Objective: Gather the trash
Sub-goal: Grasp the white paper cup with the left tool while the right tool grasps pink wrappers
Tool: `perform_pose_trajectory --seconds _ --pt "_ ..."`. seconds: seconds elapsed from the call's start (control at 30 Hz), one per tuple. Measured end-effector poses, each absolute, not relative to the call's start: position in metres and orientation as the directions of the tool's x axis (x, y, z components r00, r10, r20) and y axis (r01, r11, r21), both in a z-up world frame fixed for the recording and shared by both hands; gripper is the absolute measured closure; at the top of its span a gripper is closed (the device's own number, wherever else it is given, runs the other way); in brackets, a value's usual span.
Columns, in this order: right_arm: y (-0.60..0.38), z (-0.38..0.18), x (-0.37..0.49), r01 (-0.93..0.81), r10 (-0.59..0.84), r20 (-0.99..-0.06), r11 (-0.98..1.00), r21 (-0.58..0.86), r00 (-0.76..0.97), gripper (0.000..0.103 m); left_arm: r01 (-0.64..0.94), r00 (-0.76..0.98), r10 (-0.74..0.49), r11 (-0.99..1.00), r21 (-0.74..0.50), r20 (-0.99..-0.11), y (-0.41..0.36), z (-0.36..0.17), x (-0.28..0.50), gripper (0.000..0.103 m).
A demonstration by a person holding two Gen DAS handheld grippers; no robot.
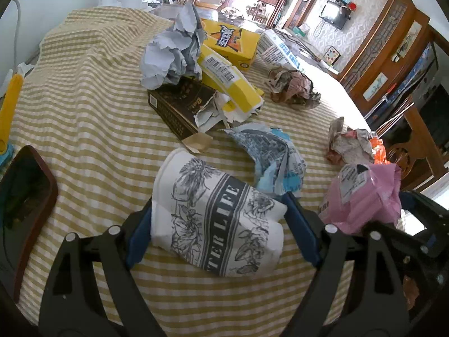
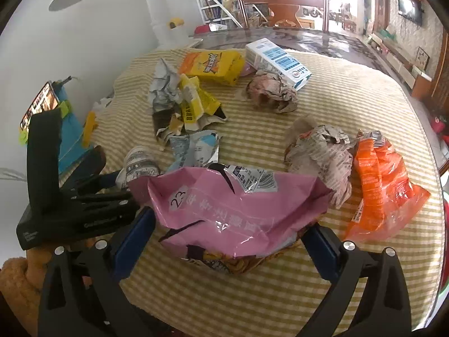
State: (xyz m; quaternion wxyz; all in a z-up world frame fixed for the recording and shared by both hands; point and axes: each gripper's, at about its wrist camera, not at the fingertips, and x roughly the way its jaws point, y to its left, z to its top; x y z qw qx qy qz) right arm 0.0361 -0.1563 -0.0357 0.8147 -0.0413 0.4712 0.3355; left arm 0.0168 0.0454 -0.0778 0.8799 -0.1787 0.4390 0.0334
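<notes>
Trash lies on a yellow checked tablecloth (image 1: 84, 90). My left gripper (image 1: 219, 219) has its blue pads on both sides of a crushed white paper cup (image 1: 213, 213) printed with flowers, which lies on its side on the cloth; the pads touch it. The cup also shows in the right wrist view (image 2: 139, 164). My right gripper (image 2: 230, 230) is wide open around a pink plastic mailer bag (image 2: 233, 205) that lies on the cloth; the bag also shows in the left wrist view (image 1: 364, 196).
Crumpled grey paper (image 1: 171, 53), a yellow box (image 1: 230, 42), a brown box (image 1: 179, 104), a blue wrapper (image 1: 269, 154), paper balls (image 1: 291, 87) (image 2: 322, 154), an orange bag (image 2: 381, 185) and a white carton (image 2: 277, 61) lie beyond. A dark tray (image 1: 25, 202) sits left.
</notes>
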Motion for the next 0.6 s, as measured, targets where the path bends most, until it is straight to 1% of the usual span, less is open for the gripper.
perform_pose_trajectory --seconds 0.03,0.07,0.1,0.13,0.17,0.2,0.23,0.27,0.37,0.4,0.6 --pt "-0.156 -0.036 0.036 -0.582 0.511 -0.795 0.772 0.256 0.328 0.017 -0.216 0.613 -0.099 0.933 -0.287 -0.784 0.046 -0.078 0.017 0.02" --pt "-0.158 -0.037 0.038 -0.579 0.515 -0.795 0.771 0.265 0.321 0.027 -0.216 0.613 -0.099 0.933 -0.287 -0.784 0.045 -0.078 0.017 0.02" --pt "-0.159 -0.037 0.039 -0.576 0.517 -0.796 0.771 0.272 0.316 0.042 -0.216 0.613 -0.098 0.934 -0.285 -0.784 0.045 -0.078 0.017 0.02" --pt "-0.159 -0.036 0.039 -0.576 0.524 -0.792 0.768 0.281 0.313 0.046 -0.216 0.613 -0.098 0.934 -0.285 -0.784 0.046 -0.078 0.017 0.02" --pt "-0.16 -0.035 0.038 -0.576 0.537 -0.785 0.763 0.294 0.31 0.054 -0.216 0.613 -0.098 0.934 -0.285 -0.784 0.046 -0.078 0.017 0.02" --pt "-0.162 -0.033 0.038 -0.576 0.544 -0.78 0.76 0.302 0.309 0.059 -0.216 0.613 -0.099 0.933 -0.287 -0.784 0.046 -0.078 0.017 0.02" --pt "-0.163 -0.031 0.038 -0.579 0.548 -0.775 0.758 0.299 0.317 0.062 -0.217 0.613 -0.1 0.932 -0.289 -0.784 0.047 -0.078 0.017 0.021" --pt "-0.164 -0.027 0.037 -0.584 0.552 -0.768 0.756 0.297 0.324 0.066 -0.217 0.614 -0.101 0.932 -0.291 -0.783 0.047 -0.078 0.016 0.021" --pt "-0.17 -0.014 0.033 -0.594 0.574 -0.738 0.748 0.297 0.354 0.068 -0.224 0.619 -0.104 0.926 -0.302 -0.778 0.048 -0.078 0.015 0.021" --pt "-0.173 -0.008 0.032 -0.596 0.583 -0.726 0.745 0.299 0.365 0.071 -0.228 0.622 -0.104 0.924 -0.306 -0.776 0.049 -0.078 0.014 0.021" --pt "-0.193 0.017 0.03 -0.581 0.593 -0.682 0.758 0.296 0.427 0.072 -0.231 0.669 -0.075 0.925 -0.303 -0.739 0.049 -0.068 0.006 0.021"
